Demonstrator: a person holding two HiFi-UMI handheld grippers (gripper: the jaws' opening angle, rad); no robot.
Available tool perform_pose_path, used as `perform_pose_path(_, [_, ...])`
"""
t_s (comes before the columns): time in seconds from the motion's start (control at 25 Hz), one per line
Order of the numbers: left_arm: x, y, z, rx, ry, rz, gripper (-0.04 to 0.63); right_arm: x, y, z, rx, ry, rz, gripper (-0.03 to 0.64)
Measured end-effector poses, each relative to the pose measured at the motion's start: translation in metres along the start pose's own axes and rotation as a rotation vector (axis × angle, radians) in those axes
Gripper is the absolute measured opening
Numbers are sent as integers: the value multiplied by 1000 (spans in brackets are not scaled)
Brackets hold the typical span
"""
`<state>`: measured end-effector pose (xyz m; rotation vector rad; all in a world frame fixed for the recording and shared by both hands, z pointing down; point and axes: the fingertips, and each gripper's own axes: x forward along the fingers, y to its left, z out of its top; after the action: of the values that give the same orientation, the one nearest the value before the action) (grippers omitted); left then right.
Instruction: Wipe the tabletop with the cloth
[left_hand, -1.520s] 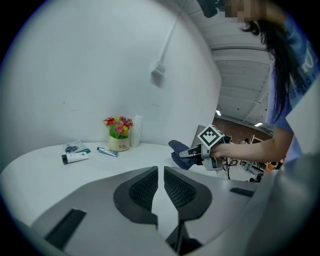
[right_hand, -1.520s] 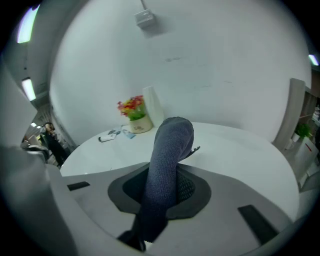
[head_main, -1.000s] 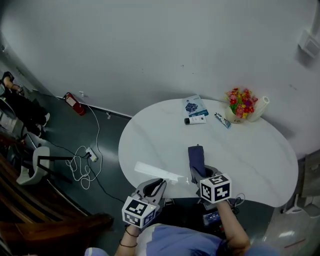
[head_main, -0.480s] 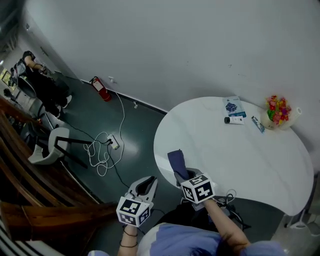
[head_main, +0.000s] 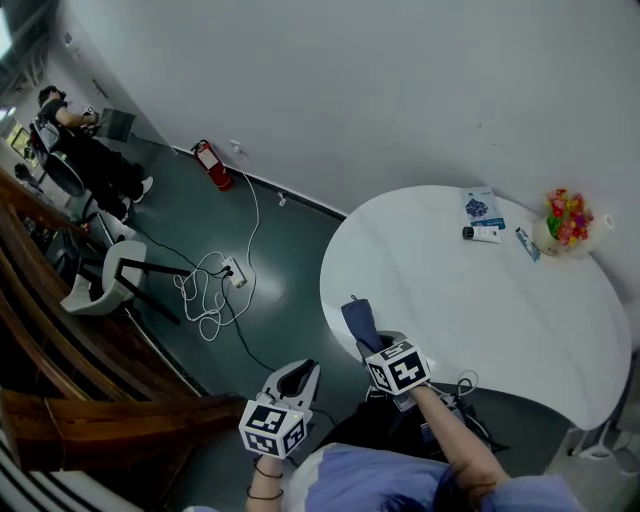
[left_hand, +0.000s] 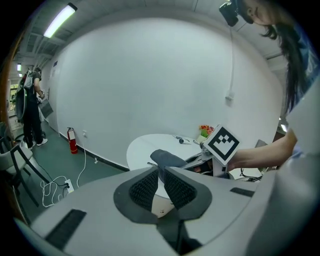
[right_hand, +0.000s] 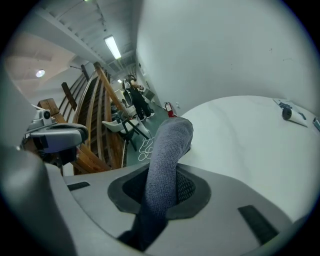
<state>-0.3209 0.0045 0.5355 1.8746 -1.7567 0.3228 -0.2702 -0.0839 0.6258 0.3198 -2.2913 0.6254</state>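
I have the right gripper (head_main: 374, 346) clamped on the cloth (right_hand: 165, 155). Its ribbed dark pads pinch a thick folded strip of grey-blue fabric with a fine knitted weave. The strip rises out of the jaws and bends over into a soft, rounded end. From the head view that end sits at the near left rim of the table (head_main: 470, 300), which has a smooth white top with a rounded outline and a slight sheen. I can't tell whether the fabric is pressed to the surface or just above it.

My left gripper (left_hand: 160, 174) is off the table, down and to the left of the right one, over the dark green floor. Its textured pads are drawn together at the tips, with only a sliver showing between them and nothing held.

At the far side of the table, well away from the cloth, a flat blue-printed packet (head_main: 482, 206) lies just beside a small white tube with a dark cap (head_main: 484, 234). To their right stands a pale pot of red and yellow flowers (head_main: 565, 216). On the floor by the wall are a red fire extinguisher (head_main: 210, 164) and a loose tangle of white cable (head_main: 212, 292).
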Motion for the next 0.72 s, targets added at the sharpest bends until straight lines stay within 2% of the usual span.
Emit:
perform_pose_path(0.24, [28,-29,14,40,-15,-100,31,-23,-68,-37,63,45,-146,78])
perform_pose_path(0.44, [56,-60,37,83,-35,-178,31,-69,-118,-62,140,25,-252,77])
perform_pose_path(0.6, [83,-105,58,125,-49,-252,31,-114,-162,-85,184,10,-338,77])
perform_pose_path(0.72, [102,-157,65,159,-46,-325,31,-151,-195,-111,235,0,-386,77])
